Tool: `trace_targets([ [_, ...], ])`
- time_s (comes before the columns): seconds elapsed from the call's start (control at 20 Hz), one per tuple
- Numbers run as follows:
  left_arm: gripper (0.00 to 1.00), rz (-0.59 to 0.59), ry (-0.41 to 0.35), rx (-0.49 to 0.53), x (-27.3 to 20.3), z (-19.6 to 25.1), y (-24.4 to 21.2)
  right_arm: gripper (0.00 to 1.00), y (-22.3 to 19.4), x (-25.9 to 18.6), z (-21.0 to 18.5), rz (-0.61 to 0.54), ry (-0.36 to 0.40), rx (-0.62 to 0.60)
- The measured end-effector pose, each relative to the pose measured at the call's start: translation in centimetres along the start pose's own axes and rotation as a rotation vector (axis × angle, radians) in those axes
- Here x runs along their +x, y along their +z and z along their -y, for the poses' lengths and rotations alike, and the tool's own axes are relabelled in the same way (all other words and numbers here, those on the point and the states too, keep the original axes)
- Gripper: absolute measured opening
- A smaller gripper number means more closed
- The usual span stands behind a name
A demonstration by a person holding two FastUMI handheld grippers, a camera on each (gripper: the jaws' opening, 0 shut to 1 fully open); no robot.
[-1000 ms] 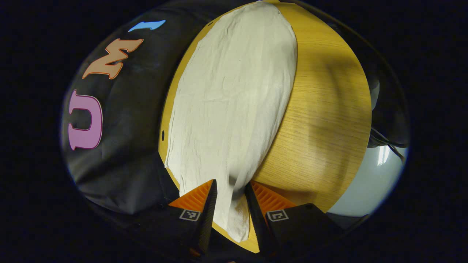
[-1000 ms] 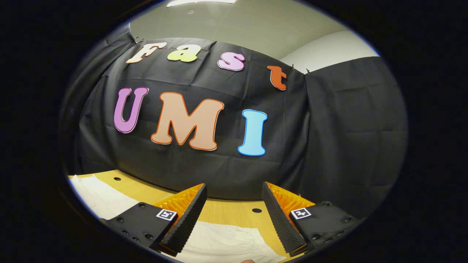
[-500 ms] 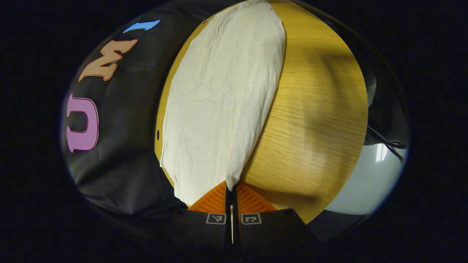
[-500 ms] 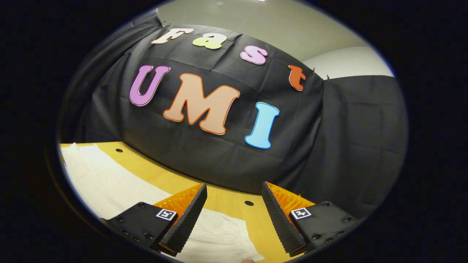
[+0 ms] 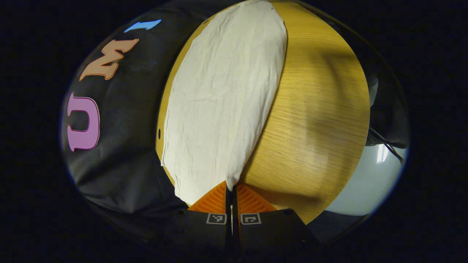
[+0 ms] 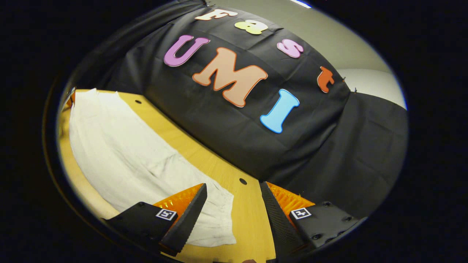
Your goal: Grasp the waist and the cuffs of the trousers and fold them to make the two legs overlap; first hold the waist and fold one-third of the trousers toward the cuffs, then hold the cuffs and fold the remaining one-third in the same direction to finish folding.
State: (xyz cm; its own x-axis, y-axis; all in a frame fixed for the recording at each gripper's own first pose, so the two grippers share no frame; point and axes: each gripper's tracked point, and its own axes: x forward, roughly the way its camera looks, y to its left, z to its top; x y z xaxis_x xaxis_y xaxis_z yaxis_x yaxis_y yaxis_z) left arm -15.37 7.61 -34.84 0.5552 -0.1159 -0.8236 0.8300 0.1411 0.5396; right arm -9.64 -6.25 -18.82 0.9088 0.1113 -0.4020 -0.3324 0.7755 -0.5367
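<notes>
The trousers (image 5: pixel 223 106) lie flat on the worktop (image 5: pixel 314 120), no fold made yet. The left hand-held gripper (image 5: pixel 231 193) is clenched on their edge. The right hand-held gripper (image 6: pixel 234 215) hangs released by the other end.

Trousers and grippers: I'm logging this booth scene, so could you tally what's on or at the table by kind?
Trousers: 1, pale, spread on the table, near edge pinched by the left gripper.
Grippers: 2, the left one closed on the cloth, the right gripper open above the trousers' end.
Tables: 1, wooden.
Total: 4
</notes>
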Motion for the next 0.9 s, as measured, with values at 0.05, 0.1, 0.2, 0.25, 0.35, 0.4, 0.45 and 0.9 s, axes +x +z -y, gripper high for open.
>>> trace_targets([
  [0.05, 0.0, 0.0, 0.002, 0.003, 0.0, 0.0, 0.0, 0.97, -0.9, -0.4, -0.7, -0.013, 0.024, -0.032],
  [0.1, 0.0, -0.002, 0.006, 0.006, 0.1, 0.0, 0.0, 0.97, -1.7, -0.6, -1.6, -0.032, 0.048, -0.058],
  [0.2, 0.0, -0.002, 0.018, 0.009, 0.1, 0.0, -0.1, 0.98, -3.1, -1.3, -2.9, -0.05, 0.096, -0.108],
  [0.25, 0.0, 0.0, 0.023, 0.01, 0.2, -0.1, -0.1, 0.97, -3.6, -1.7, -3.5, -0.055, 0.12, -0.135],
  [0.35, 0.0, 0.002, 0.031, 0.008, 0.4, 0.0, -0.1, 1.0, -5.1, -2.0, -4.4, -0.072, 0.163, -0.192],
  [0.4, 0.0, 0.002, 0.035, 0.007, 0.3, -0.1, 0.0, 0.98, -5.9, -2.1, -4.8, -0.086, 0.182, -0.212],
  [0.45, 0.0, 0.002, 0.039, 0.008, 0.2, 0.0, -0.1, 0.97, -6.9, -2.3, -5.0, -0.104, 0.201, -0.233],
  [0.9, 0.0, 0.001, 0.055, 0.018, 0.3, 0.0, -0.1, 0.99, -14.8, -3.9, -7.0, -0.232, 0.378, -0.461],
])
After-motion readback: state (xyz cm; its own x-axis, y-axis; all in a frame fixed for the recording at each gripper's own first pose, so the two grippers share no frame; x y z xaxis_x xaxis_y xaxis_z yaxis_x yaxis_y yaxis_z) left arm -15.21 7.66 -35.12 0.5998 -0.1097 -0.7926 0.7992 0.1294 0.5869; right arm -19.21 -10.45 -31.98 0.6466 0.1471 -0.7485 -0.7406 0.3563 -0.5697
